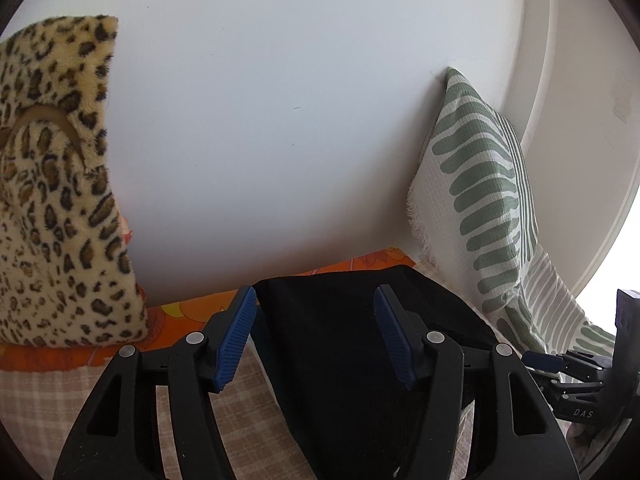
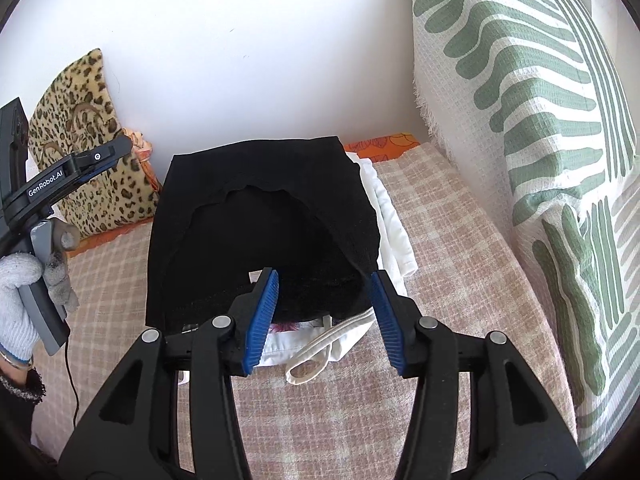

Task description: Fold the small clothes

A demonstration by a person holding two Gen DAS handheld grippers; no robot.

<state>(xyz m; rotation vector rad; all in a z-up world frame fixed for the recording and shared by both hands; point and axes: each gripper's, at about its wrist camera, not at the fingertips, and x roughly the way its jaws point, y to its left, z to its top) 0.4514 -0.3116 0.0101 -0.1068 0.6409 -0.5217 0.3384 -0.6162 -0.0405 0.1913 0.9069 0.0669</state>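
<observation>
On checked beige bedding [image 2: 460, 240], against a white wall [image 2: 240, 60], black garment [image 2: 260, 220] lies flat on top of white clothes [image 2: 390, 216]. Right wrist view shows most: full outline of the black piece, scalloped inner edge curving across its middle, white fabric sticking out at its right side and near edge, a white loop strap [image 2: 320, 356] on the bedding at the near side. Right gripper [image 2: 326, 316] has jaws spread wide, blue pads either side of the garment's near edge, nothing clamped. Same view shows left gripper [image 2: 96, 162] off to the left, held in a white-gloved hand [image 2: 18, 300], above the bedding and apart from the garment; its opening cannot be read there. Left wrist view settles it: left gripper [image 1: 316, 332] jaws wide, holding nothing, black garment [image 1: 360, 360] seen between the pads, only a dark flat mass, no detail. That view also shows right gripper [image 1: 560, 368] at far right edge. Leopard-print pillow [image 2: 92, 152] leans on the wall at left, green-striped pillow [image 2: 520, 120] at right, orange patterned sheet [image 1: 192, 312] along the wall.
</observation>
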